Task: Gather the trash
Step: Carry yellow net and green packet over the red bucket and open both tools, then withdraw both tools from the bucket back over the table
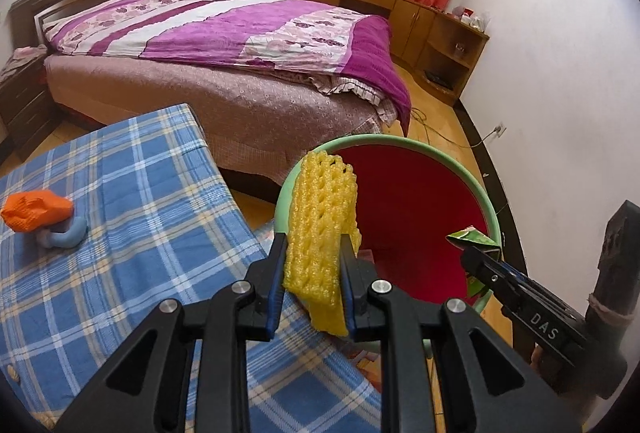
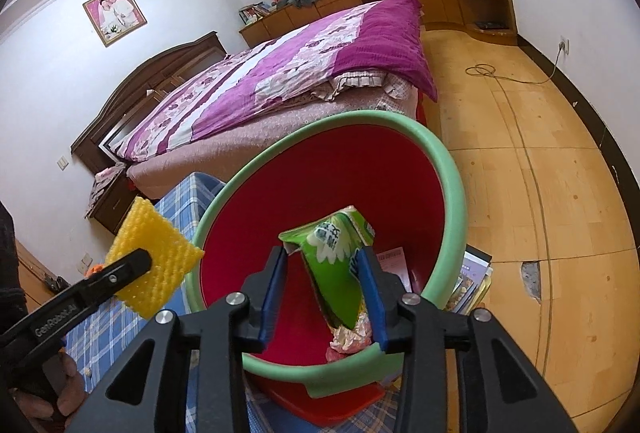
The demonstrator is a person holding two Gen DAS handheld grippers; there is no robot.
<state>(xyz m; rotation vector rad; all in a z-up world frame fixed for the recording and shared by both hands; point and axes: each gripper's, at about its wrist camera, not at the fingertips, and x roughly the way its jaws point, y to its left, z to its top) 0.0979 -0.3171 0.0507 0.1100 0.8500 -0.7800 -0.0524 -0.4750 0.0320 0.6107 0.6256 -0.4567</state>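
My left gripper (image 1: 314, 243) is shut on a yellow foam net sleeve (image 1: 322, 217) and holds it at the near-left rim of a red bin with a green rim (image 1: 404, 201). The left gripper also shows in the right wrist view (image 2: 140, 265), with the sleeve (image 2: 156, 253) just left of the bin's rim (image 2: 452, 169). My right gripper (image 2: 324, 257) is shut on a crumpled green wrapper (image 2: 340, 257) and holds it over the bin's opening. In the left wrist view the right gripper (image 1: 468, 253) and the wrapper (image 1: 474, 239) sit at the bin's right rim.
A blue plaid cloth (image 1: 132, 225) covers the surface at left, with an orange crumpled piece (image 1: 34, 211) and a blue-grey curved object (image 1: 66, 235) on it. A bed with a purple quilt (image 1: 248, 29) stands behind. Books (image 2: 472, 281) lie on the wooden floor (image 2: 540, 193) beside the bin.
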